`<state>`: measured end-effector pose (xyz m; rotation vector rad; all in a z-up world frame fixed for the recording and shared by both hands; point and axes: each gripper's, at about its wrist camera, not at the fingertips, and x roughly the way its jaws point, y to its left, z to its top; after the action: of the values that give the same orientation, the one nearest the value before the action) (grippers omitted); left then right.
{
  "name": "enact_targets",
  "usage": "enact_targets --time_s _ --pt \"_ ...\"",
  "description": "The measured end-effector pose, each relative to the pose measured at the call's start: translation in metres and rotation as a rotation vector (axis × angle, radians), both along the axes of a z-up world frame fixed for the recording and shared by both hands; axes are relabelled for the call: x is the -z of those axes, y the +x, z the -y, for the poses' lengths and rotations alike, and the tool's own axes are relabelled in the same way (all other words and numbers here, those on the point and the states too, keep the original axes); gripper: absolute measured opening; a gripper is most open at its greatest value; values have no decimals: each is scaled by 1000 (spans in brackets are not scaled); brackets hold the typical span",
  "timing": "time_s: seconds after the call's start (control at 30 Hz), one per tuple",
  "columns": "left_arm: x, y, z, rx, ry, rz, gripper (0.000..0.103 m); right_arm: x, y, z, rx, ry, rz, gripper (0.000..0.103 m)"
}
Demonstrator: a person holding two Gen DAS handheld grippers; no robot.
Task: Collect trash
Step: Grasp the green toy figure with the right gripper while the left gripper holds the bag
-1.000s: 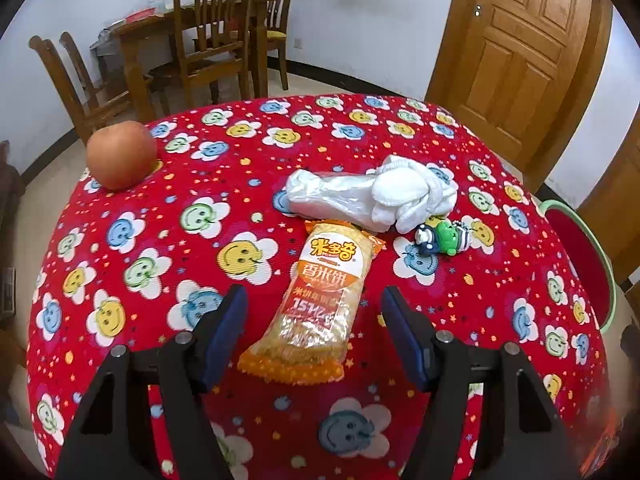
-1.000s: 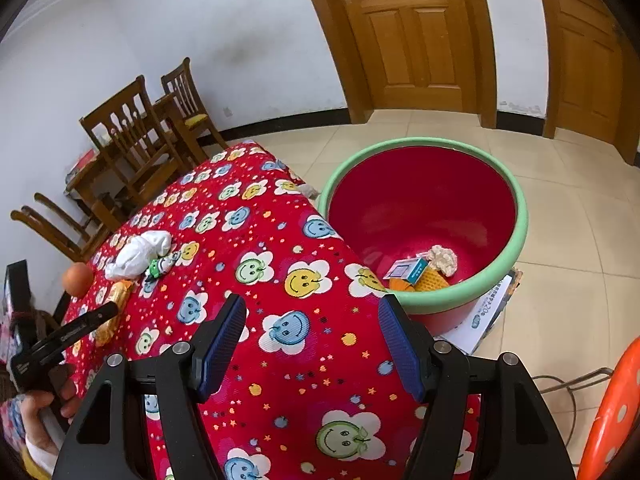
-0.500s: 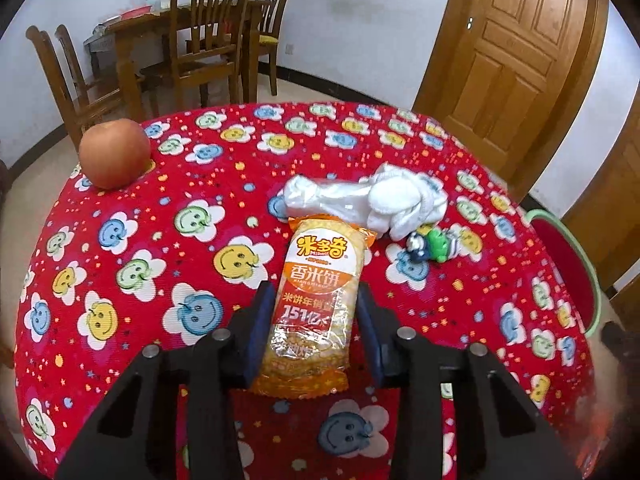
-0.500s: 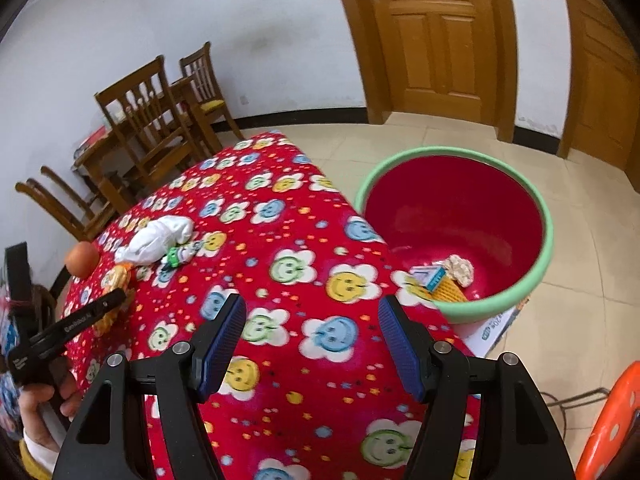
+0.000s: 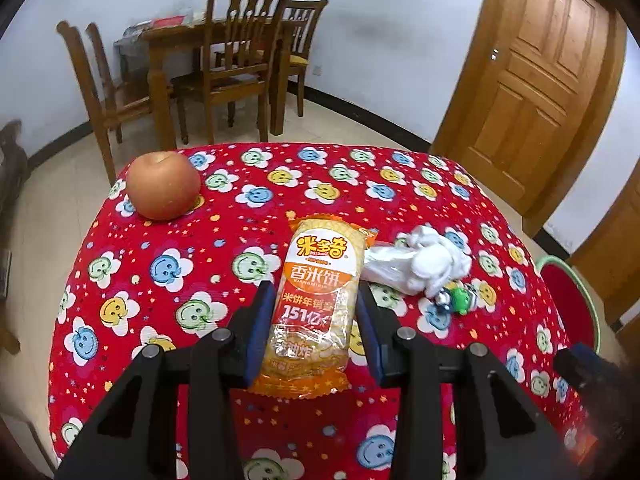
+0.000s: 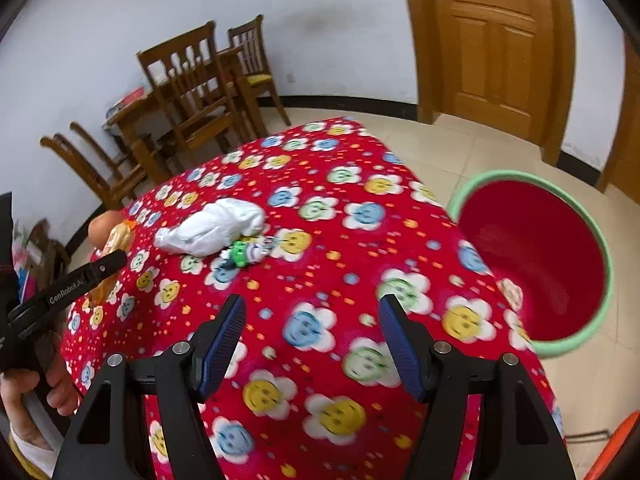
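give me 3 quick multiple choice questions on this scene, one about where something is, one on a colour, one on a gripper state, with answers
1. Where is the apple?
A. in the tub
B. on the table near its far left corner
C. on a chair

2. What colour is the inside of the tub?
A. red
B. blue
C. white

3. What is the left gripper doing?
A. hanging open over the floor
B. shut on the white wad
C. shut on the snack packet

Answers
1. B: it sits on the red tablecloth by the far left edge.
2. A: red inside, with a green rim.
3. C: both pads press the sides of the snack packet, while the white wad lies apart to its right.
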<state>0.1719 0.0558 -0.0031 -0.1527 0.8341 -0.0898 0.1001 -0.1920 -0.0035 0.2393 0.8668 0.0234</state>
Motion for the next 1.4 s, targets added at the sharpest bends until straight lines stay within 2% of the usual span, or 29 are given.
enact_targets --time_s 0.27,0.4,0.53,0.9,0.97,1.07,1.13,1.4 --pt "18 3 -15 -38 -26 -6 41 17 37 -28 -41 -2 -52 70" --pt "22 -2 -21 -54 -11 7 41 26 54 -39 -62 -16 -72 70" --pt "23 -2 -30 -69 -34 6 41 36 69 -51 -78 -31 -94 70" --pt "26 -1 -27 -58 -31 3 41 47 91 -72 -74 -82 -93 70" --pt "26 -1 -28 -61 -33 -1 41 48 93 -73 -71 -97 -91 68" --pt "27 0 -29 -65 -39 -7 41 49 91 -74 -74 -111 -85 55" --pt "27 0 -29 -63 -39 -6 41 49 91 -73 -77 -110 -81 43" --pt "25 -2 -27 -53 -39 2 41 44 77 -61 -78 -53 -65 42"
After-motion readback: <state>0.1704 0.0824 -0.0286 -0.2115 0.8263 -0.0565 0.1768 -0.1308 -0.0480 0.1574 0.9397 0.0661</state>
